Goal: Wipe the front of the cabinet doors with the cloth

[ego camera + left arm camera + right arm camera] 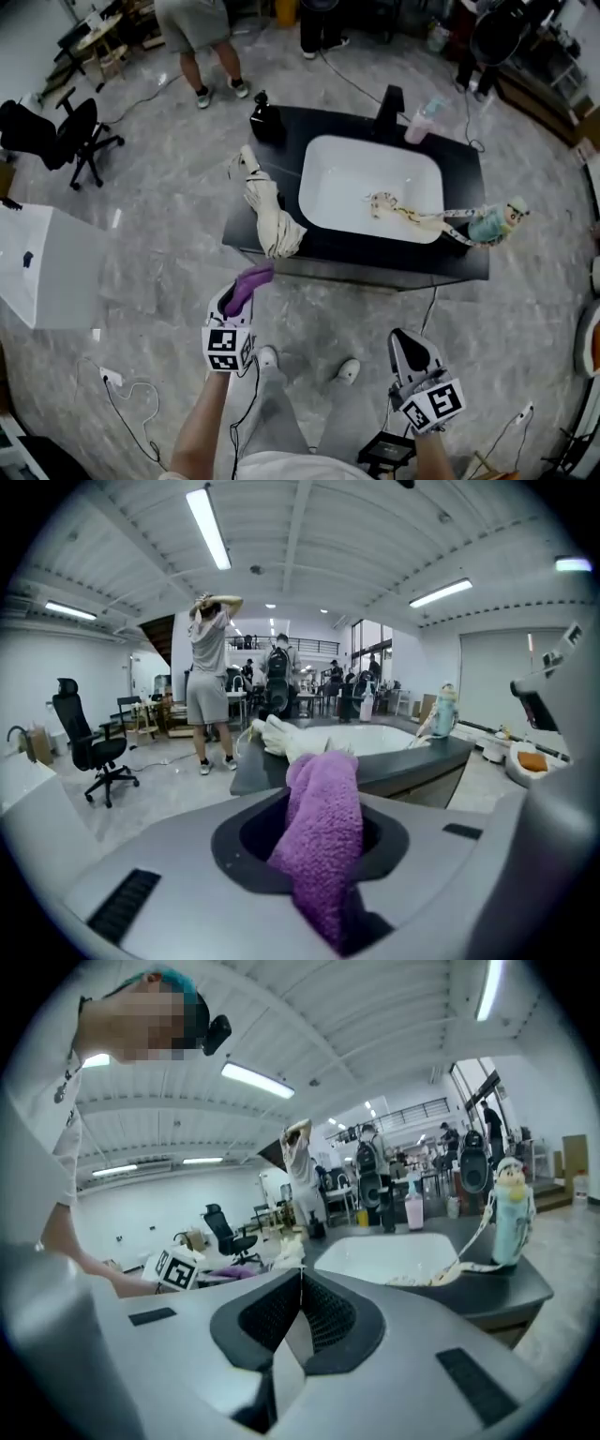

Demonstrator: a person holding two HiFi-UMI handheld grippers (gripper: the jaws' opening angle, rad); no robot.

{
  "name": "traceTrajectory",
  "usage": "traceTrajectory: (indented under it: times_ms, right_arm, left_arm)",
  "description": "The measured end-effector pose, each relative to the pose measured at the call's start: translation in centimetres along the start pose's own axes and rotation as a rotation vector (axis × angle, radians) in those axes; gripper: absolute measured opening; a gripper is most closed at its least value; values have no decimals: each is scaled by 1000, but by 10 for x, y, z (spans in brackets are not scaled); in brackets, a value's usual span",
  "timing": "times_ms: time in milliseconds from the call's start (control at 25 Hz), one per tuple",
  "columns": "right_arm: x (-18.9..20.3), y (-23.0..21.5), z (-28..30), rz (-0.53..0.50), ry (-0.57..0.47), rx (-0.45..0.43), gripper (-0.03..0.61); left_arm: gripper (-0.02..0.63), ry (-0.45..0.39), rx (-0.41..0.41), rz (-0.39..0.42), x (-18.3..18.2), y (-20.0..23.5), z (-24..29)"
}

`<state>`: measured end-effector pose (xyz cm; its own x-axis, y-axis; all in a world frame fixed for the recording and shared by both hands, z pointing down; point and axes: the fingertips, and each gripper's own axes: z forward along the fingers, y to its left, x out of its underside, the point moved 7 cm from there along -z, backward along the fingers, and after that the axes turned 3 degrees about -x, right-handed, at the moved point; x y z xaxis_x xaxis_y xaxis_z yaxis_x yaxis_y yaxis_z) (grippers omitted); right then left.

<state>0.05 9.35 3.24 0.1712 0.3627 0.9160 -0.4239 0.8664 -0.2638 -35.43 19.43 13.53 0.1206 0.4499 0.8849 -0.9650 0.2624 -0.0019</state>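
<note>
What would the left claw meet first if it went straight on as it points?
Probably the white folded umbrella at the black counter's near corner, with the left claw's purple cloth touching first; depth is unclear.

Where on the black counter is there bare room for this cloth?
Bare: counter strip behind the teal bottle, and back edge between soap dispenser and faucet. Crowded: left strip under the umbrella, front right with the strap.

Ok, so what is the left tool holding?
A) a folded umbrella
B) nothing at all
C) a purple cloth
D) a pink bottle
C: the left tool is shut on the purple cloth, which sticks up fluffy from between its jaws in the left gripper view.
</note>
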Motion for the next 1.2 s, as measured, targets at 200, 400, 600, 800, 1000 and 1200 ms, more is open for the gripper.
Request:
traceTrajectory:
  times_ms: [200,400,600,800,1000,1200]
  right_arm:
    - [-62,28,-50,-31,-116,27,26]
    - [-114,35,-74,-48,-208,-8,26]
    - [-140,44,-92,-73,-249,-44,26]
    - [-167,62,-92,-144,-255,-113,26]
    - [-178,112,-77,-144,-293,-111,26]
    - [-166,157,-55,-104,-335,-68,26]
  left_arm:
    - [92,-172,-2,-147,-63,-10,-89]
    - [92,-299,98,-170,-131,-31,-154]
    - [92,-380,121,-152,-161,-60,-203]
    - [93,-468,98,-221,-185,-78,-232]
    - [94,-453,153,-161,-198,-50,-262]
    - [94,-403,232,-148,-191,-4,-269]
